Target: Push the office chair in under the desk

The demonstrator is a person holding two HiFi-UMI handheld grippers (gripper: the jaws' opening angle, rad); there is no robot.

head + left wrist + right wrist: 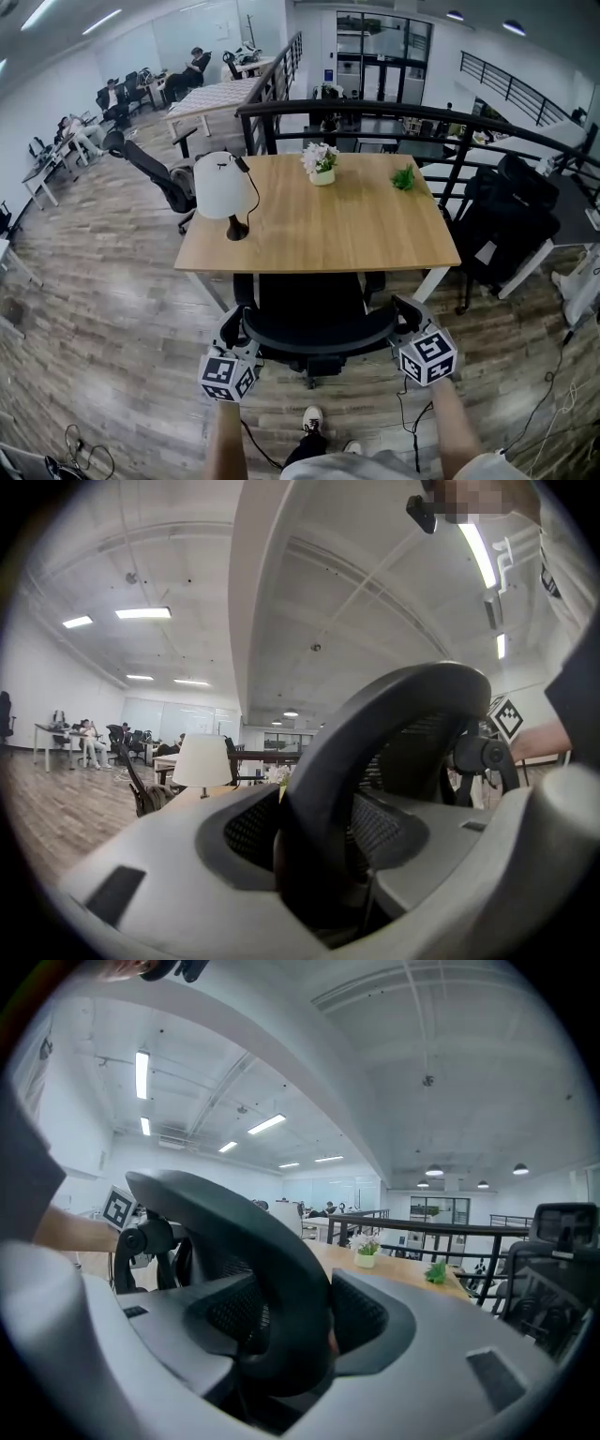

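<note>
The black mesh office chair [314,323] stands at the near edge of the wooden desk [356,230], its seat under the top and its curved backrest rim towards me. My left gripper [236,330] is on the rim's left end and my right gripper [405,319] on its right end. In the left gripper view the black rim [394,705] fills the gap between the grey jaws of the gripper [314,855]. The right gripper view shows the same: the rim [234,1213] sits clamped in that gripper [291,1335].
On the desk stand a white lamp [223,186], a flower pot [321,161] and a small green plant [404,178]. A black railing [375,108] runs behind the desk. Other black chairs stand at left [155,173] and right [511,216]. Cables [412,412] lie on the floor.
</note>
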